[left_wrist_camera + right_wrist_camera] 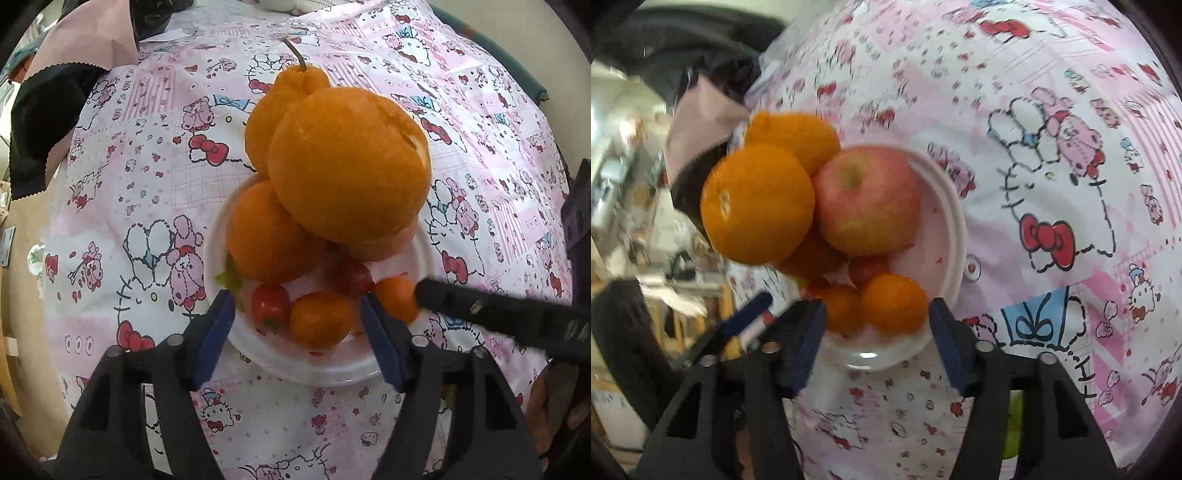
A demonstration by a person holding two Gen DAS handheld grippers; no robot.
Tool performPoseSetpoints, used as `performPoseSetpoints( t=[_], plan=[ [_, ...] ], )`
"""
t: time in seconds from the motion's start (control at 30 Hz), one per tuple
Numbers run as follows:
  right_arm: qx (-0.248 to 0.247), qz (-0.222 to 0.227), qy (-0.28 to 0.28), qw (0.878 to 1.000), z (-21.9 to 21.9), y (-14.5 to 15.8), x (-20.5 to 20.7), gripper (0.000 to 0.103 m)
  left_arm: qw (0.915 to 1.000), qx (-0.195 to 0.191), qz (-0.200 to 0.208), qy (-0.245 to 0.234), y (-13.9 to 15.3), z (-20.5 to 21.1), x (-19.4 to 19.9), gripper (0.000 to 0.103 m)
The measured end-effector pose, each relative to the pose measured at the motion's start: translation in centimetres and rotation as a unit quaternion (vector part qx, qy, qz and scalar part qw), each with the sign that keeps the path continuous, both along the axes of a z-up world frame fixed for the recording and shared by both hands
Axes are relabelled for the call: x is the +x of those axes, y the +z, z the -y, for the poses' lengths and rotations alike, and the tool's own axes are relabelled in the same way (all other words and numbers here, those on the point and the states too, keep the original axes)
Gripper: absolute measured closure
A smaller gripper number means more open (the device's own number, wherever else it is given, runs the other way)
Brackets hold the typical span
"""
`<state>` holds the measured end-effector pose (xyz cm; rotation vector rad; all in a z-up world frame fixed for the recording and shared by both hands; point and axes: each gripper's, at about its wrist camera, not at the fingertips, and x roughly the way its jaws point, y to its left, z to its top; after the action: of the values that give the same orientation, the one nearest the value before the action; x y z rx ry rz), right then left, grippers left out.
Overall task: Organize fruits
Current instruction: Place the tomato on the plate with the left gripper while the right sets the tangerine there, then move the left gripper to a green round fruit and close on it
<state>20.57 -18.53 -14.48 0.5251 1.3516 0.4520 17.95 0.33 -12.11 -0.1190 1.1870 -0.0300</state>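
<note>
While both grippers hang over it, the white plate (306,365) sits on a pink cartoon-print tablecloth (147,155), heaped with fruit. Seen from the left wrist, a big orange (347,170) tops the pile, with a stemmed, knobbed orange (280,110) behind it at 12 o'clock and another orange (266,236) at 8 o'clock. Low at 6 o'clock lie a cherry tomato (270,304), a small orange fruit (319,319) and a darker red one (352,278). The left gripper (297,317) stands about half open, its blue pads either side of the small orange fruit without pressing it; nothing is held. The right gripper's black finger (498,314) reaches in from 3 o'clock, its tip beside another small orange fruit (397,301) at the plate's edge. From the right wrist, the right gripper (875,325) is likewise partly open and empty, with two small oranges (894,302) just ahead of its pads and an apple (868,199) beyond them. Dark and pink cloths (55,110) lie off the tablecloth at 10 o'clock.
</note>
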Motion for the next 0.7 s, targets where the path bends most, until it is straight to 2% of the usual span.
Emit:
performPoseSetpoints(
  t=[0.07, 0.13, 0.37, 0.7],
  plan=[
    [-0.001, 0.007, -0.01, 1.0, 0.4, 0.4, 0.2, 0.027, 1.0, -0.005, 0.001, 0.002, 0.2, -0.1, -0.1, 0.034],
    [0.0, 0.009, -0.022, 1.0, 0.8, 0.6, 0.3, 0.023, 0.9999, -0.01, 0.003, 0.001, 0.3, -0.2, -0.1, 0.034],
    [-0.008, 0.015, -0.031, 0.999, 1.3, 1.3, 0.4, 0.023, 0.9996, -0.019, 0.012, 0.018, 1.0, -0.9, -0.4, 0.034],
    [-0.012, 0.048, -0.056, 0.997, 3.2, 4.5, -1.7, 0.023, 0.9992, -0.014, 0.037, 0.012, 2.6, -0.4, -2.1, 0.034]
  ],
)
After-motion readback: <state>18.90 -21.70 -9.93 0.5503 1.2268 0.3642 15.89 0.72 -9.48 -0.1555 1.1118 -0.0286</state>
